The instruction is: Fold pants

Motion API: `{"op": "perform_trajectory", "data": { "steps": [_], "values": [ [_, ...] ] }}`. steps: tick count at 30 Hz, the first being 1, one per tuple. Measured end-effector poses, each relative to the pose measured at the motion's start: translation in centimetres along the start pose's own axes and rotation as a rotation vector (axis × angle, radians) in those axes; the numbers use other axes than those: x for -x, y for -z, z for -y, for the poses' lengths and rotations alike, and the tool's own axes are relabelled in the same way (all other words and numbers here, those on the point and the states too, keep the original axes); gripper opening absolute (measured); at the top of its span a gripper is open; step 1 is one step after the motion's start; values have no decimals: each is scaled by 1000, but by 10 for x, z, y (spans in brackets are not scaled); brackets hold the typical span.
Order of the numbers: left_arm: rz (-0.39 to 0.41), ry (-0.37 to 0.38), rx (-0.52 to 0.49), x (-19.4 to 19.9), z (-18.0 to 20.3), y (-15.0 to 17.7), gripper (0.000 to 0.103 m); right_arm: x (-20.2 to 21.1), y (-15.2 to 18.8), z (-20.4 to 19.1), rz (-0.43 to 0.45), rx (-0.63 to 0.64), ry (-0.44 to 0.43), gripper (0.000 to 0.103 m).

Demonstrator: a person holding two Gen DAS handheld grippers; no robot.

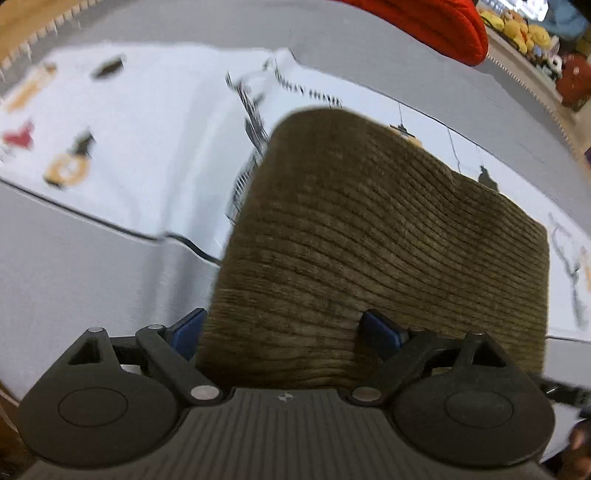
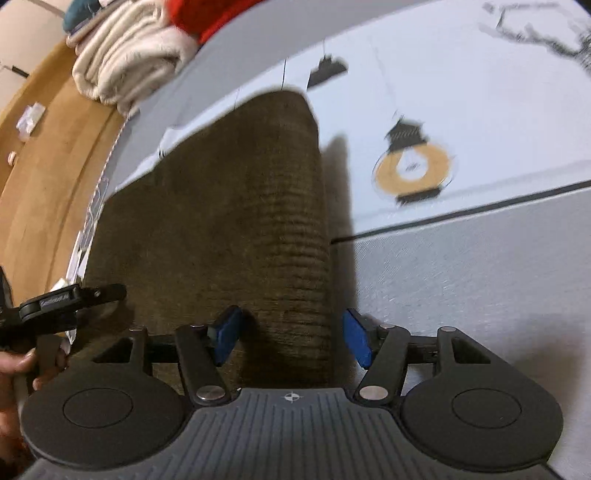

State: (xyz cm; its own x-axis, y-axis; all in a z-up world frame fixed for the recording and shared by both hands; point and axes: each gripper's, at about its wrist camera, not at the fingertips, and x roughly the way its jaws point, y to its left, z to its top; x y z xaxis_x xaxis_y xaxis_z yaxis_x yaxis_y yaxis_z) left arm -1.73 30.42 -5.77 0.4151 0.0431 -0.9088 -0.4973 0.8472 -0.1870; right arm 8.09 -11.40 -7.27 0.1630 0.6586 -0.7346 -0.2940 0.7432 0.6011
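Hovering with jaws spread wide, the left gripper (image 1: 284, 332) straddles the near edge of the folded brown pants (image 1: 369, 229), gripping nothing. Its right-hand twin (image 2: 290, 338) also stands open over the same pants, which lie on a white printed sheet (image 1: 155, 122) covering the grey bed (image 1: 74, 277).

Pants (image 1: 369, 240) olive-brown, ribbed corduroy; sheet (image 1: 147, 129) white, orange-black lantern print (image 2: 412, 166); blanket (image 1: 424, 22) red.
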Motion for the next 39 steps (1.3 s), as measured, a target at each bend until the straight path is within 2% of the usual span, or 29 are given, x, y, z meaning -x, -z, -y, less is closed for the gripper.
{"op": "perform_trajectory", "data": {
  "steps": [1, 3, 5, 6, 7, 9, 11, 13, 20, 22, 23, 25, 26, 28, 31, 33, 34, 36, 37, 39],
  "values": [
    [8, 9, 16, -3, -1, 2, 89, -6, -1, 0, -14, 9, -8, 59],
    [43, 10, -15, -3, 2, 6, 82, -8, 0, -5, 2, 44, 10, 39],
    [93, 2, -40, 4, 9, 9, 69, -1, -1, -11, 34, 57, 2, 20],
    [114, 9, -43, 9, 12, 9, 56, 6, -3, -14, 54, 59, -6, 18],
    [126, 17, -34, 12, 14, 9, 46, 14, -4, -18, 82, 70, -18, 18],
    [134, 70, 11, 16, 20, 7, 38, 31, -8, -23, 150, 110, -32, 16],
    [140, 127, 17, 17, 36, 8, 37, 47, -15, -19, 197, 108, -12, 16],
    [140, 157, -20, 11, 67, 9, 37, 62, -22, -3, 220, 63, 34, 16],
    [104, 345, -112, -29, 206, 34, 37, 143, -35, 81, 382, 20, 312, 16],
    [73, 382, -164, -40, 244, 45, 40, 164, -34, 124, 406, -72, 393, 17],
    [60, 386, -199, -44, 259, 50, 43, 174, -34, 146, 407, -139, 421, 17],
    [70, 343, -271, -45, 277, 60, 55, 184, -30, 183, 393, -254, 469, 22],
    [85, 311, -278, -44, 277, 62, 57, 187, -27, 192, 392, -288, 477, 27],
    [107, 264, -266, -35, 271, 64, 59, 194, -23, 193, 423, -318, 497, 30],
    [199, 218, -311, 0, 264, 70, 54, 202, -27, 160, 478, -180, 535, 31],
    [271, 202, -379, 22, 265, 79, 54, 213, -27, 145, 512, -111, 496, 32],
    [290, 211, -396, 31, 264, 85, 50, 218, -26, 140, 521, -81, 470, 33],
    [276, 268, -465, 35, 270, 104, 41, 221, -24, 132, 512, -30, 422, 33],
    [262, 271, -519, 31, 271, 114, 35, 219, -23, 132, 487, -5, 395, 33],
    [217, 165, -658, 6, 276, 139, 34, 209, -20, 130, 424, 26, 350, 33]
  ]
}}
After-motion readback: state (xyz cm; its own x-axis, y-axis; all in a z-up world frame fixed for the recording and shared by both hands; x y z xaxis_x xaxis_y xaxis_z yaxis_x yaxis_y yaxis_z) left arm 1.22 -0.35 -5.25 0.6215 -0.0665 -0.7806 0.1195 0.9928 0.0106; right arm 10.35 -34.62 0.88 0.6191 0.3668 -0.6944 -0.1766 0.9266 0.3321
